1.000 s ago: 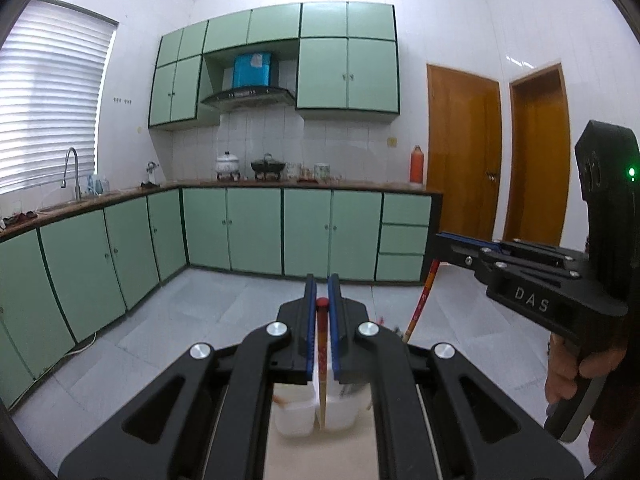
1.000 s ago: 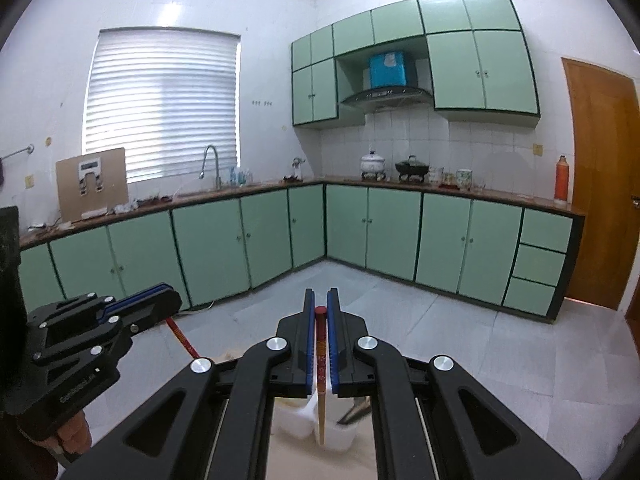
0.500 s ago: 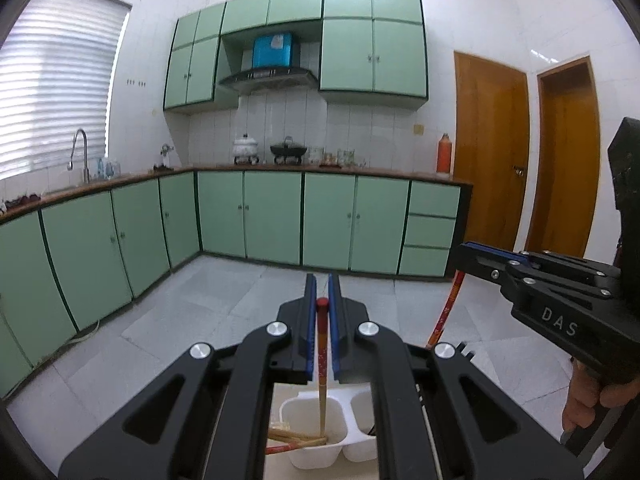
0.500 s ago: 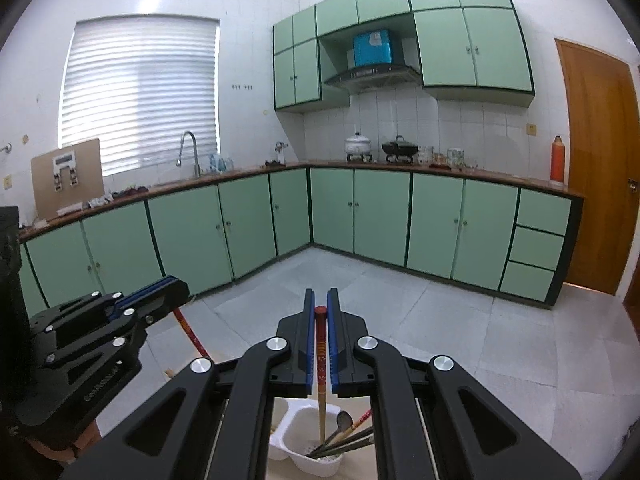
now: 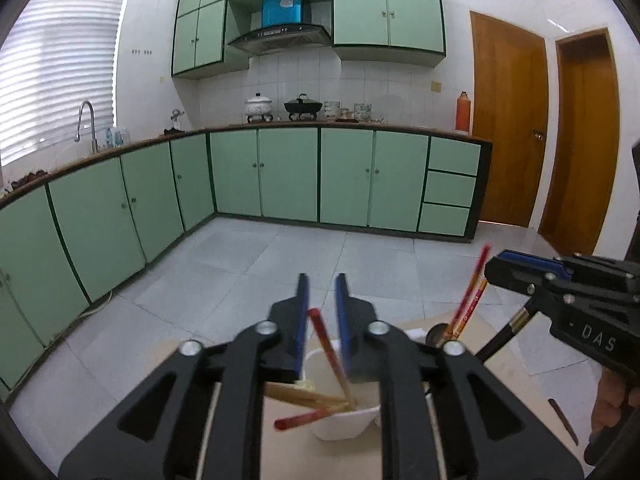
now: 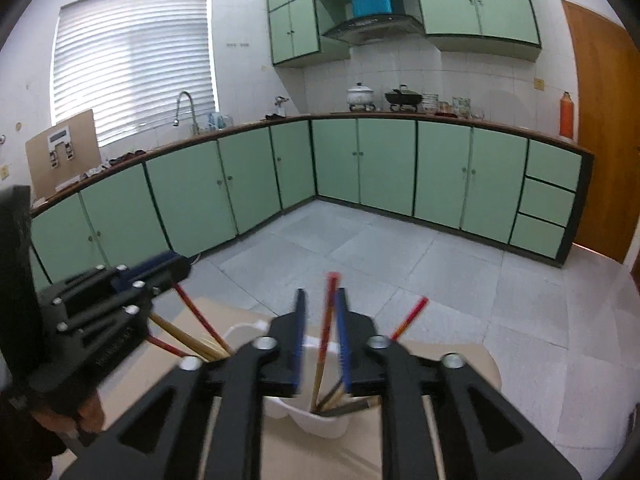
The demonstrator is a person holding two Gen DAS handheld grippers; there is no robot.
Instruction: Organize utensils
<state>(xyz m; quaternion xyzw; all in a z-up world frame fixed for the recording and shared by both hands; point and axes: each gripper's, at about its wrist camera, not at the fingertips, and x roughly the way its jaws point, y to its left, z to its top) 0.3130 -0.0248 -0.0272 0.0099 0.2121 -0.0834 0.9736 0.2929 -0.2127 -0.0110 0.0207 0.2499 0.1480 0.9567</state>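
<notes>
Both pairs of jaws are opening; we see the left gripper letting a red-tipped chopstick tip loose into the left compartment of the white holder, and the right gripper parting around another chopstick standing in the right compartment; the holder sits near the far edge of the tan board; several chopsticks and a spoon are already in; one dark utensil lies by the board's right edge, so sorting seems nearly done.
</notes>
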